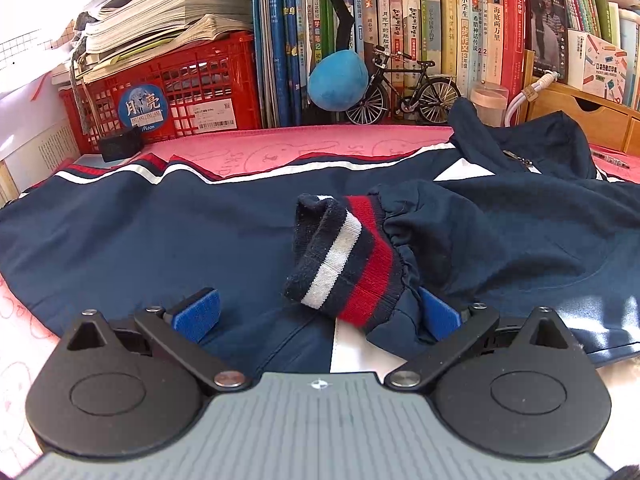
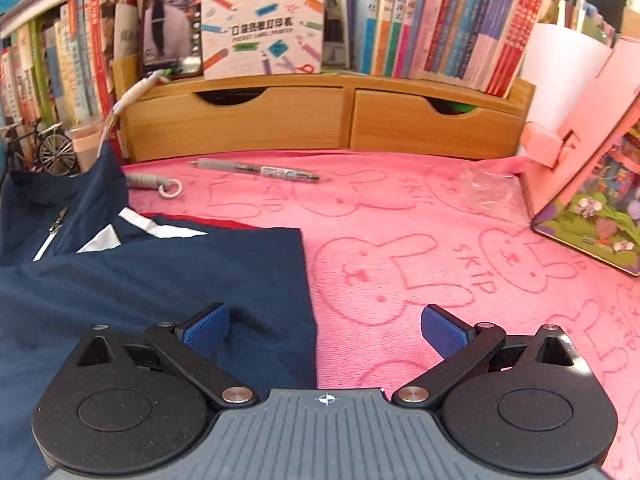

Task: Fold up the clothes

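While both tongs (image 1: 318, 314) (image 2: 326, 330) gape apart, the jacket (image 1: 140, 232) sleeve cuff (image 1: 348, 256) lies folded inward.

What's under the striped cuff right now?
The striped cuff lies on the navy jacket, over a white panel. The jacket rests on a pink towel. Whatever lies beneath the cuff's own folds is hidden.

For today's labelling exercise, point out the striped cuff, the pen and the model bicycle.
striped cuff (image 1: 347, 258): left wrist view, on its red band.
pen (image 2: 256, 170): right wrist view, middle of the barrel.
model bicycle (image 1: 402, 90): left wrist view, on the frame.
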The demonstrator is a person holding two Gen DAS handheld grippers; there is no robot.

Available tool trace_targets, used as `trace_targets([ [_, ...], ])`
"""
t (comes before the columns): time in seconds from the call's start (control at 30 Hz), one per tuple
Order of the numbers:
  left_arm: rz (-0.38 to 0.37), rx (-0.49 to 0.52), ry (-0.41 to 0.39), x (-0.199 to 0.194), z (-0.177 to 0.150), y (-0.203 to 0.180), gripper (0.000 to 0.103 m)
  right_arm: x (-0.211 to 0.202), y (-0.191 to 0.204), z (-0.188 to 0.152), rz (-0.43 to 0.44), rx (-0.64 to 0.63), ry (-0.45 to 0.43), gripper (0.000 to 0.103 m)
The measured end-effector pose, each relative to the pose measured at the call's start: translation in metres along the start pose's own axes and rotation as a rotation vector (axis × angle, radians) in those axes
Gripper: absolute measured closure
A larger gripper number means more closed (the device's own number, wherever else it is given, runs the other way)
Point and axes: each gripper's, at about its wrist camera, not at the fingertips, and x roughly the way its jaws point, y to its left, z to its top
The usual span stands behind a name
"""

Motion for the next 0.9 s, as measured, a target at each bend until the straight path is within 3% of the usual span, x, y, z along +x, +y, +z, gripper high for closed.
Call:
trace_targets([
  [0.1,-0.001,-0.003,0.001,0.000,0.000,0.000,0.000,-0.029,0.024,-0.008,0.211,-0.041,-0.042,0.000],
  [0.2,-0.001,-0.003,0.001,0.000,0.000,0.000,0.000,-0.060,0.071,-0.018,0.435,-0.168,-0.064,0.000],
  [0.33,0.001,-0.002,0.000,0.000,0.000,0.000,0.000,-0.089,0.139,-0.031,0.615,-0.343,-0.024,0.000],
  [0.43,0.000,-0.004,0.001,0.001,0.001,0.000,0.000,-0.099,0.156,-0.045,0.601,-0.419,-0.018,0.000],
  [0.53,-0.003,-0.008,0.003,0.001,0.001,0.001,0.000,-0.099,0.137,-0.053,0.541,-0.412,0.026,0.000],
  [0.6,-0.004,-0.010,0.003,0.001,0.001,0.001,0.000,-0.089,0.100,-0.058,0.502,-0.340,0.066,0.000],
  [0.73,-0.005,-0.013,0.004,0.001,0.001,0.002,0.000,-0.081,0.020,-0.067,0.406,-0.248,0.041,0.000],
  [0.83,-0.004,-0.013,0.003,0.000,0.001,0.001,0.000,-0.083,-0.016,-0.073,0.292,-0.217,0.036,0.000],
  [0.9,-0.003,-0.014,0.003,0.000,0.001,0.001,0.000,-0.082,-0.038,-0.075,0.282,-0.146,0.052,0.000],
])
